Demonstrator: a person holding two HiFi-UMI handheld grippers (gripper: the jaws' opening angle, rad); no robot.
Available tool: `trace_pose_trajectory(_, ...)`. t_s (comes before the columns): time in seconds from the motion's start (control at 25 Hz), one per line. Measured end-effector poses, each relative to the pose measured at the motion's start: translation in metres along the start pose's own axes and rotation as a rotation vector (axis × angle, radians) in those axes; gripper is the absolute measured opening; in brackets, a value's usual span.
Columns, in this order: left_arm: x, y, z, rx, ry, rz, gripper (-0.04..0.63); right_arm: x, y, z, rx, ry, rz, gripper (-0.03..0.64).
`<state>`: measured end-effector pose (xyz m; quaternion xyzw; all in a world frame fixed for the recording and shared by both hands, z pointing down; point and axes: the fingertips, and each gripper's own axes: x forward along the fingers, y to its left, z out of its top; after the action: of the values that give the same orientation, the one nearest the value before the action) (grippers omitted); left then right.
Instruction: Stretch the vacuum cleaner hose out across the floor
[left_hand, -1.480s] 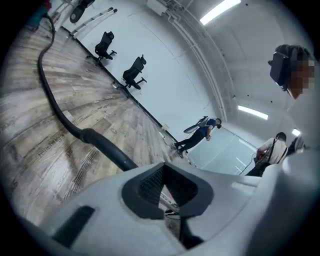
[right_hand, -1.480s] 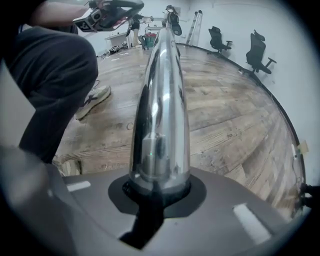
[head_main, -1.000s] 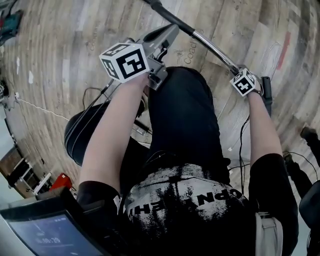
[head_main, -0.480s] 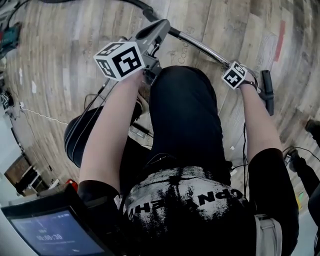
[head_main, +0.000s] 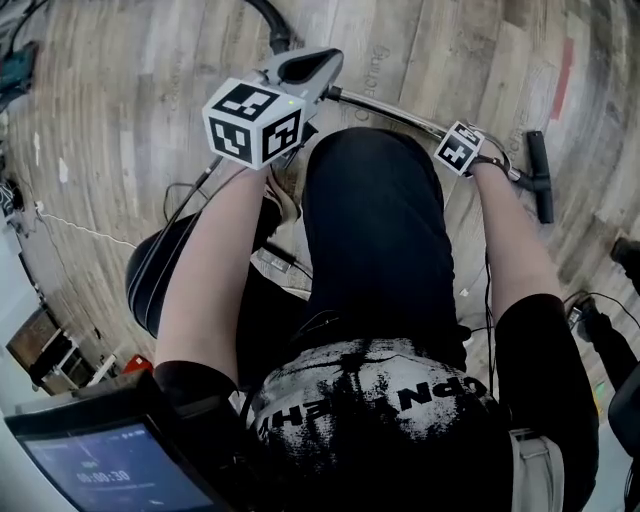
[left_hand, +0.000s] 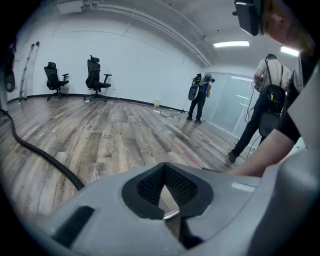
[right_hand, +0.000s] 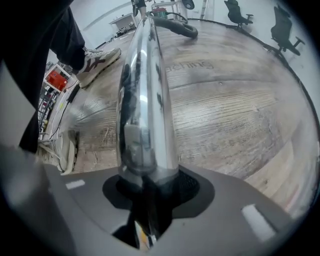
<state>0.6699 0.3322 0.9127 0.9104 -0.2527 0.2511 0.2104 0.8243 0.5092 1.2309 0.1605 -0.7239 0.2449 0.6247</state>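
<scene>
Item 1, left gripper (left_hand: 164, 172): I read its jaws as pressed together with nothing between the tips. It sits near where the black vacuum hose (left_hand: 40, 152) meets the chrome wand (right_hand: 145, 100), and the hose curves away from there across the wood floor (head_main: 130, 110). Item 2, right gripper (right_hand: 148, 180): it points steeply down over the wand close to the black floor nozzle (head_main: 541, 175); its jaws have just been opening and stand spread, with the tube between them and the pads not pressing it.
</scene>
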Motion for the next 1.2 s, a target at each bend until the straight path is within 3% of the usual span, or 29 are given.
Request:
trace_pose_trajectory(0.28, 0.000, 0.008, -0.020, 0.004, 0.048, 0.027, 0.002, 0.000, 0.002, -0.006, 0.025, 0.019, 0.033, 0.185)
trace_pose_trajectory(0.72, -0.010, 0.016, -0.024, -0.019, 0.028, 0.017, 0.002, -0.017, -0.004, -0.029, 0.125, 0.111, 0.022, 0.206)
trace_pose_trajectory(0.88, -0.011, 0.019, -0.023, -0.030, 0.018, 0.006, 0.002, -0.021, -0.002, -0.036, 0.086, 0.158, 0.003, 0.177)
trace_pose_trajectory(1.04, -0.011, 0.021, -0.017, -0.039, -0.007, -0.014, 0.002, -0.027, 0.000, -0.022, 0.077, 0.106, 0.013, 0.141)
trace_pose_trajectory(1.12, -0.011, 0.025, -0.016, -0.043, -0.016, -0.022, 0.002, -0.032, -0.001, -0.020, 0.094, 0.100, 0.005, 0.100)
trace_pose_trajectory(1.2, -0.012, 0.032, -0.015, -0.040, -0.023, -0.029, 0.002, -0.037, -0.007, -0.016, 0.115, 0.092, -0.027, 0.005)
